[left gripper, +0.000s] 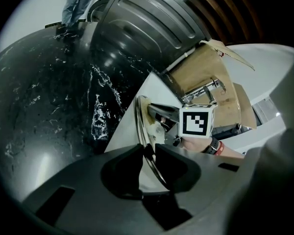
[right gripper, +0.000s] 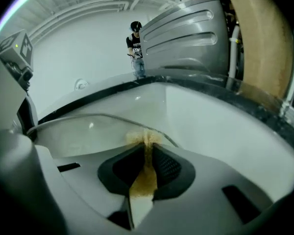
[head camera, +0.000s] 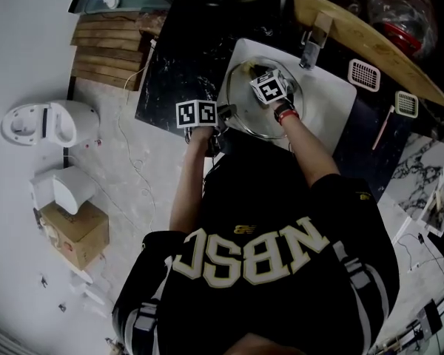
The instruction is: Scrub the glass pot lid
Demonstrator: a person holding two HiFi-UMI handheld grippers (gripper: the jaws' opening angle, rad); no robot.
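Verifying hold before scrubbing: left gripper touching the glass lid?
Touching: the left gripper, in the left gripper view, has both jaws clamped on the metal rim of the glass lid.

Head view: overhead, facing steeply down on the sink (head camera: 339, 98). Left gripper view: close behind its jaws, facing the right gripper (left gripper: 156, 112). Right gripper view: close behind its jaws, facing across the sink. All share the glass lid (head camera: 240, 87).

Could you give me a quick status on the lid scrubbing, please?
Left gripper clamped on glass lid rim, over the sink. Right gripper pinching sponge, tip at the glass. Nothing blocking.
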